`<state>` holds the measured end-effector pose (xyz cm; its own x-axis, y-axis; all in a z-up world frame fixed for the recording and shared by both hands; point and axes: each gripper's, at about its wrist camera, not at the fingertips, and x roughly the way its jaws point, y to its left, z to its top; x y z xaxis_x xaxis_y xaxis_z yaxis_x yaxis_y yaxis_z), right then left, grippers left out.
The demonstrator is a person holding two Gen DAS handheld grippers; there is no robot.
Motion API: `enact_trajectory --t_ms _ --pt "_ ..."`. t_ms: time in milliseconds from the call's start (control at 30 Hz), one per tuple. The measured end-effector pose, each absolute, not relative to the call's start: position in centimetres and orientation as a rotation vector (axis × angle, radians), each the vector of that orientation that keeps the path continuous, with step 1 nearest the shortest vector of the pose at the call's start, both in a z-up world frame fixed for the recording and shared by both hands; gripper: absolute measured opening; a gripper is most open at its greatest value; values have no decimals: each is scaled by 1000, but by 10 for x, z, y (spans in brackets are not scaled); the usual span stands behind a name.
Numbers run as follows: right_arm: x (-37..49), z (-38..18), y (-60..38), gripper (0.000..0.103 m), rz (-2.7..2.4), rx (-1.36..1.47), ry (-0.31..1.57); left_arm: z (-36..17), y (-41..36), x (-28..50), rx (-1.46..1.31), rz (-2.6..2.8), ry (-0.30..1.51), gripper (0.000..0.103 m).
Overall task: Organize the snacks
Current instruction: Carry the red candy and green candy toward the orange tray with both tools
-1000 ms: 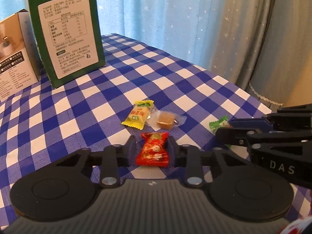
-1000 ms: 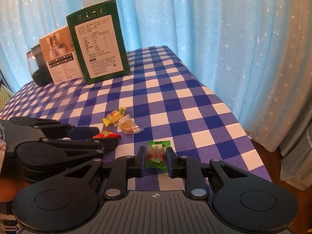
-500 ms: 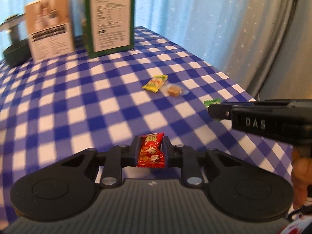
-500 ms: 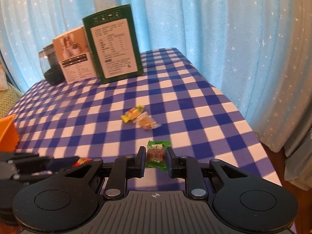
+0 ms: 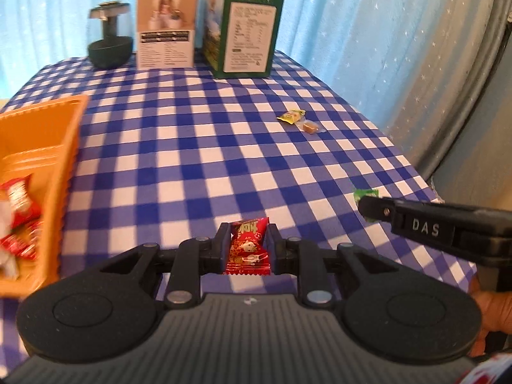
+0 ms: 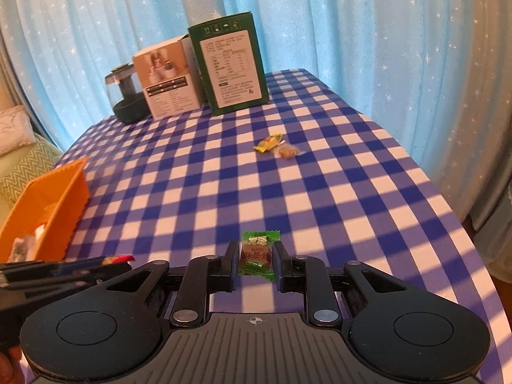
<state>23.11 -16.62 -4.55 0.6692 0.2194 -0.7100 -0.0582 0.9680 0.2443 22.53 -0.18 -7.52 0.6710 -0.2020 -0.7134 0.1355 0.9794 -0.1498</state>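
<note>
Red candy (image 5: 249,247) sits upright btwn the left gripper (image 5: 246,249) fingers (image 5: 220,249), pinched tight, held above the checked surface (image 5: 198,160) near its front edge. Green candy (image 6: 258,252) likewise pinched in the right gripper (image 6: 255,257), both fingers (image 6: 231,264) pressing its wrapper sides, also off the cloth. In the left wrist view the right gripper comes in from the right w/ a bit of green wrapper at its tip; a hand (image 5: 491,310) shows below it.

Two more snacks lie mid-surface, toward the right: yellow candy (image 6: 268,142) and a clear-wrapped brown candy (image 6: 287,152), touching or just beside each other, well apart from both grippers.

Orange basket (image 5: 48,147) at the left edge of the surface, red & white packets (image 5: 19,211) inside, blurred.

Far end: green box (image 6: 228,62), white box (image 6: 166,76) just beside it, dark round-based object (image 6: 126,96) left of that. Blue star curtain (image 6: 352,16) behind.
</note>
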Motion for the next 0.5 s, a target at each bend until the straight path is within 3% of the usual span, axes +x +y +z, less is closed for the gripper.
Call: enact_trajectory --t_ms 500 --pt "151 2 -134 22 204 143 789 -26 38 141 -146 -126 764 21"
